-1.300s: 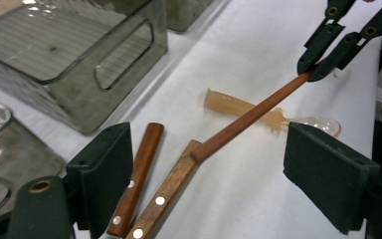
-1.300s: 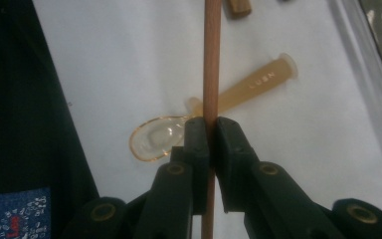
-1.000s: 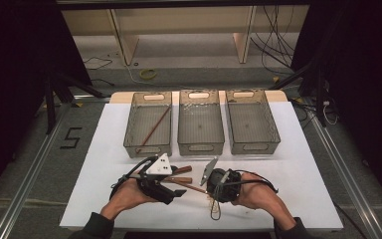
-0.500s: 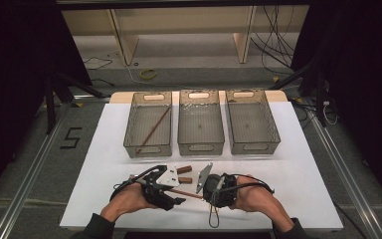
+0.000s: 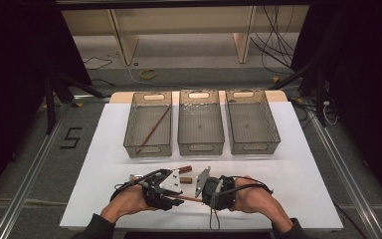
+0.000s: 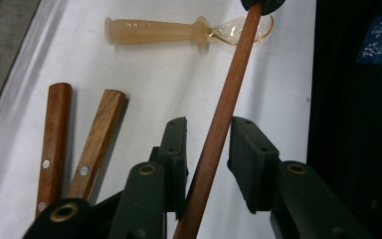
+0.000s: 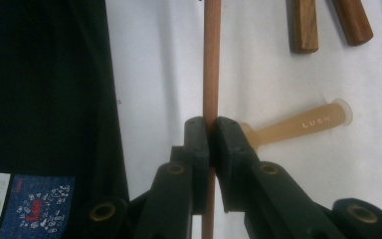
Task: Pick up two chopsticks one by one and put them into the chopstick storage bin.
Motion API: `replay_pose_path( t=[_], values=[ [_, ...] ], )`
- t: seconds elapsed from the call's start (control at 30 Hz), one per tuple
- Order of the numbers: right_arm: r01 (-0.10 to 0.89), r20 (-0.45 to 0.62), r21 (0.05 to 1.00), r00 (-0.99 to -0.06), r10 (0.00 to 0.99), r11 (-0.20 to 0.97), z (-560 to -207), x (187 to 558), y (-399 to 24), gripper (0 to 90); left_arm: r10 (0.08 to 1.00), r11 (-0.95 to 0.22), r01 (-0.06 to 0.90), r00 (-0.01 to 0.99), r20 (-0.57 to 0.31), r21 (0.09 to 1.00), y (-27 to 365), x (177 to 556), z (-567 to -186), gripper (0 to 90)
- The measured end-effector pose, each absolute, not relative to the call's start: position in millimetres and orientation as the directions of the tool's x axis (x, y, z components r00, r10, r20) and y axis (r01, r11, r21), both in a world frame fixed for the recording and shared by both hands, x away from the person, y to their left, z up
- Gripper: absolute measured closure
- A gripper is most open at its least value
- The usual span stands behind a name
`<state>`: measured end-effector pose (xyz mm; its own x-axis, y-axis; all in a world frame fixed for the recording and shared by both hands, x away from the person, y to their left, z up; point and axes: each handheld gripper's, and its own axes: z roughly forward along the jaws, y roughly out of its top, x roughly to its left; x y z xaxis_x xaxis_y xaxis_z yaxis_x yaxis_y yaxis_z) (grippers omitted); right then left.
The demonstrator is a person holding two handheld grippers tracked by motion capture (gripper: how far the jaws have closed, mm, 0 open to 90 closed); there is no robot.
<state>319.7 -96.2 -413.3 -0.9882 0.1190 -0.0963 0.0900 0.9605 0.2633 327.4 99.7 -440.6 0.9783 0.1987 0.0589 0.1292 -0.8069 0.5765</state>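
The right gripper (image 7: 209, 137) is clamped tight on a brown stick (image 7: 211, 59). The left gripper (image 6: 208, 144) has its jaws apart around the stick. 2 wooden handles (image 6: 74, 144) lie nearby.

Both grippers black, brass-ringed pivot screws. Left gripper (image 5: 175, 191) carries a grey three-cornered plate (image 5: 171, 180). Dark sleeves (image 5: 95, 228); black cable (image 5: 212, 219) trails.

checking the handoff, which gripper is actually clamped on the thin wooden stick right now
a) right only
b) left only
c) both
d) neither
a: in the right gripper view the right gripper has its jaws pressed shut on the wooden stick, while in the left gripper view the left gripper stands open, the stick passing between its jaws with a clear gap on one side.
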Motion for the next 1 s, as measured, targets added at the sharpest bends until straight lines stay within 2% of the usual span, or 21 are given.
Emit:
replay_pose_path(
  t=[0.37,0.5,0.63,0.83,0.87,1.0],
  values=[
    [0.02,-0.108,0.251,-0.993,0.048,0.968,-414,317,-96,84.4,0.123,-0.822,0.09,0.992,0.022,0.563,100,324,-446,78.1],
    [0.024,-0.118,0.246,-0.991,0.055,0.969,-414,317,-97,82.6,0.1,-0.819,0.076,0.995,0.011,0.568,101,323,-447,81.0],
    [0.066,-0.117,0.278,-0.988,0.101,0.958,-411,321,-100,79.4,0.117,-0.809,0.083,0.993,0.02,0.582,102,323,-444,82.1],
    [0.183,-0.108,0.386,-0.964,0.242,0.904,-396,329,-110,59.4,0.201,-0.793,0.146,0.979,0.028,0.592,115,332,-440,82.3],
    [0.205,-0.112,0.419,-0.955,0.274,0.885,-391,330,-113,52.9,0.213,-0.788,0.154,0.976,0.03,0.596,117,333,-439,82.2],
    [0.244,-0.1,0.483,-0.939,0.329,0.841,-384,332,-116,47.5,0.275,-0.771,0.2,0.961,0.033,0.605,125,338,-437,82.2]
  ],
)
